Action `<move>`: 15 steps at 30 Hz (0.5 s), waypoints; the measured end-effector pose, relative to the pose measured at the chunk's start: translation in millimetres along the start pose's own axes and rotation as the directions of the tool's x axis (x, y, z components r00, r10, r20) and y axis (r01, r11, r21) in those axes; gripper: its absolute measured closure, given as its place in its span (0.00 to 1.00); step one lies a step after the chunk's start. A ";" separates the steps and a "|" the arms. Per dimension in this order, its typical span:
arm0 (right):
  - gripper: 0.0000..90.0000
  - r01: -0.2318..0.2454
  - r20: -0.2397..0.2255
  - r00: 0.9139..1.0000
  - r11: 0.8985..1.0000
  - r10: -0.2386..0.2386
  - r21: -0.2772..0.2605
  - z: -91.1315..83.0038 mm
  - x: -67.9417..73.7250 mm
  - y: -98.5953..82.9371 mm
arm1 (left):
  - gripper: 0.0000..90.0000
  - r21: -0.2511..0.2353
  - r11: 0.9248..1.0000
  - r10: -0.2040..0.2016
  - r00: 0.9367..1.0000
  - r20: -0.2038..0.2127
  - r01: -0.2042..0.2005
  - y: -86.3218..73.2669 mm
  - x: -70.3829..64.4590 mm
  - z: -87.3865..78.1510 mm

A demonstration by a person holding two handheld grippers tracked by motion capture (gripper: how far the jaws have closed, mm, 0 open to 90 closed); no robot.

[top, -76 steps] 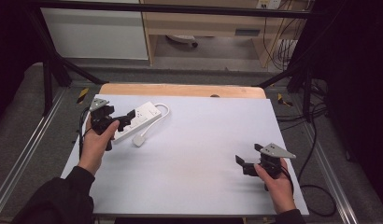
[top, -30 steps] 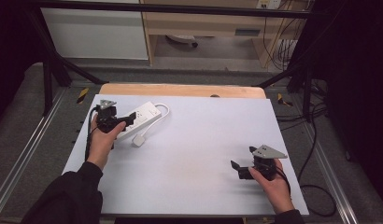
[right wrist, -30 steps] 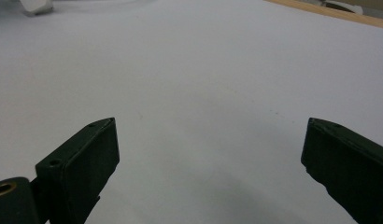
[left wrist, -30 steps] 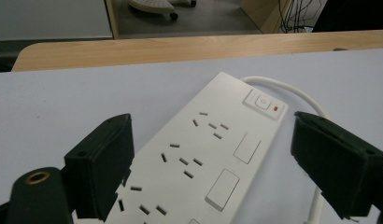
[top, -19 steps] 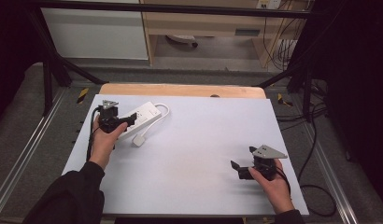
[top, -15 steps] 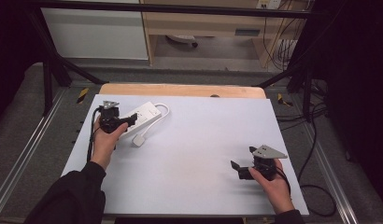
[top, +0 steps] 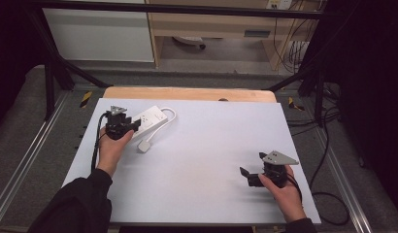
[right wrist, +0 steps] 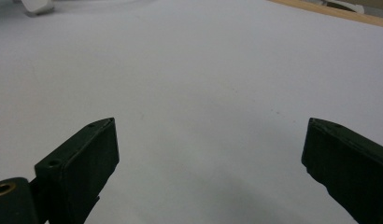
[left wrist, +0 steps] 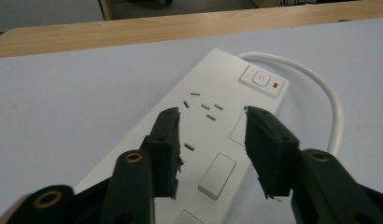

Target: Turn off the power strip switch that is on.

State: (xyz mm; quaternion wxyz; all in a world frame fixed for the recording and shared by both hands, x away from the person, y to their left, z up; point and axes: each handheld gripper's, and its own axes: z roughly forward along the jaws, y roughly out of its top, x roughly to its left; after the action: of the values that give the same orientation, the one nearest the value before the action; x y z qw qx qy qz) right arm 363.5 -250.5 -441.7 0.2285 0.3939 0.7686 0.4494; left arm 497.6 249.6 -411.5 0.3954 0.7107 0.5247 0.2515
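- High view: a white power strip (top: 149, 119) lies at the far left of the pale counter (top: 202, 145), its white cable (top: 171, 116) looping round its far end and its plug (top: 144, 146) resting on the counter just nearer the person.
- Left tool (top: 131, 126) sits at the near end of the strip, held in the left hand (top: 109, 148).
- Left gripper view: the left tool (left wrist: 212, 149) has its jaws apart, hanging just over the strip's (left wrist: 213, 135) top face, socket slots and a rocker switch between them; whether they touch it I cannot tell. A power button with a red light (left wrist: 264, 81) sits at the far end.
- Right tool (top: 245, 174) is well apart from the strip, near the counter's right front, in the right hand (top: 284, 191).
- Right gripper view: the right tool (right wrist: 210, 158) has its jaws spread wide over the bare counter (right wrist: 203, 70).
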 end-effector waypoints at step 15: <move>0.05 -0.001 -0.003 1.000 1.000 0.001 0.000 -0.2 0.0 0.0 | 1.00 0.021 1.000 -0.009 0.997 0.078 0.008 -3.4 -4.6 2.6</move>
State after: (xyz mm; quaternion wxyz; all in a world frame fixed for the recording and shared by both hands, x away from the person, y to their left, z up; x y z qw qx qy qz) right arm 363.4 -250.6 -441.6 0.2271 0.3938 0.7686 0.4501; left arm 496.3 245.0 -415.4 0.4094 0.7218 0.5143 0.2163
